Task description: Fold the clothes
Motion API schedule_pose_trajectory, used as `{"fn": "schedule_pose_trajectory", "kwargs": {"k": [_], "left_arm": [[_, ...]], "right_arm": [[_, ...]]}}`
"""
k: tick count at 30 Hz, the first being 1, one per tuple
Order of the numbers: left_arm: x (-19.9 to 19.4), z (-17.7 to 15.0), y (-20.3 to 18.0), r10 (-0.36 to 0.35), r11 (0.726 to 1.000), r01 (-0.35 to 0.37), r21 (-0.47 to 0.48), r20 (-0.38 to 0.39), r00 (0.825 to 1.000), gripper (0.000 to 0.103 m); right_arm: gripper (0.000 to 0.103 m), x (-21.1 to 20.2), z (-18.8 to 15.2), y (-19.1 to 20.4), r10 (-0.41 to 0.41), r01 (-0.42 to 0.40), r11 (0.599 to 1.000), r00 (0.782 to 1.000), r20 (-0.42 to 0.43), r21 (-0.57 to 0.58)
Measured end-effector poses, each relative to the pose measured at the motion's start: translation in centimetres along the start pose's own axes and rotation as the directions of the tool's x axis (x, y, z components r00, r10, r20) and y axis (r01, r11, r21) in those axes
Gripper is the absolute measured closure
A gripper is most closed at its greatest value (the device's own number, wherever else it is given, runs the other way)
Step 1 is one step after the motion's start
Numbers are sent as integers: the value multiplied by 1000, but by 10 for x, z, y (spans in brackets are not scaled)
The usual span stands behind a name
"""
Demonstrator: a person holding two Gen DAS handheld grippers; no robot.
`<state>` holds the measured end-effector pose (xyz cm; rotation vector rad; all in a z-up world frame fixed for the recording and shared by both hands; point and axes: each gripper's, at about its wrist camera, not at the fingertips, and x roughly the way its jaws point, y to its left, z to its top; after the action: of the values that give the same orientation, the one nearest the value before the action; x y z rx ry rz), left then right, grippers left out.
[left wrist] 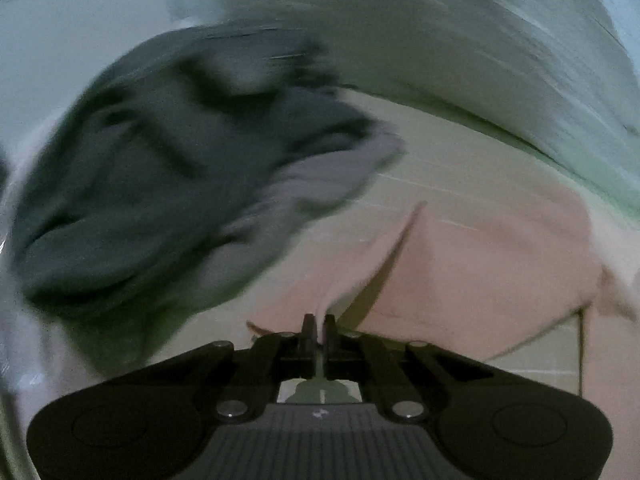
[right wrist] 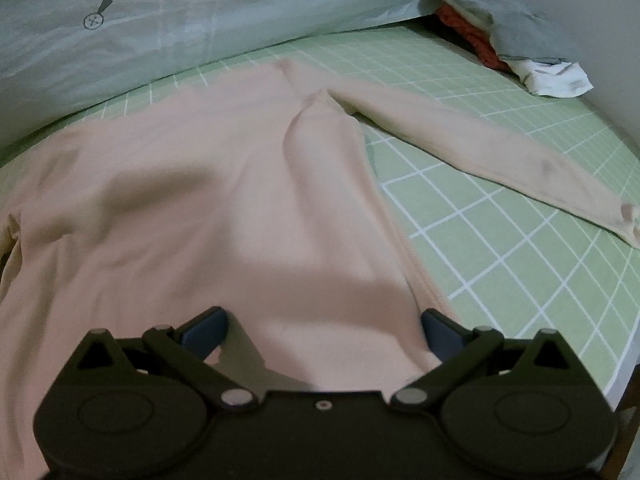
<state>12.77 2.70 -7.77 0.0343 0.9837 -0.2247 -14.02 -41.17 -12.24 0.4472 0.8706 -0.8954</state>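
Note:
A pale pink long-sleeved shirt [right wrist: 224,184] lies spread on the green checked bed sheet [right wrist: 500,216], one sleeve [right wrist: 480,152] stretched out to the right. My right gripper [right wrist: 324,332] is open, its blue-padded fingers [right wrist: 206,330] wide apart just above the shirt's near hem. In the blurred left wrist view my left gripper [left wrist: 319,330] is shut on a fold of the pink shirt [left wrist: 460,264], which rises from between the fingers.
A pale blue duvet with a carrot print [right wrist: 192,20] lies along the far side of the bed. A pile of grey, red and white clothes [right wrist: 516,36] sits at the far right. A dark grey garment heap [left wrist: 152,168] fills the left wrist view's left side.

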Motion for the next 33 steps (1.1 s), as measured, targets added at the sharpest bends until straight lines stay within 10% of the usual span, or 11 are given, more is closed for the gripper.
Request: {"fn": "schedule_pose_trajectory", "kwargs": {"k": [9,16,22,28,33], "left_arm": [[-21,-12,79,35,965,-42,-259,-32,999,93],[-5,-18,74,43,971,-59,-230,-76,996,51],[9,-24,56,49,983,-64,-173,-88,995,54],[8,-28,41,106,993,-110,-47,-77,991,90],[1,-39,39,111,992,-116,-57,-85,990,91]], "right_arm": [[0,-1,-2,0,0,0,1000,1000,19,9],[0,-1,-2,-1,1,-1,1000,1000,20,10],[0,-1,-4,0,0,-1,1000,999,33,13],[0,-1,-5,1,0,0,1000,999,38,15],[0,-1,-7,2,-1,0,1000,999,53,15]]}}
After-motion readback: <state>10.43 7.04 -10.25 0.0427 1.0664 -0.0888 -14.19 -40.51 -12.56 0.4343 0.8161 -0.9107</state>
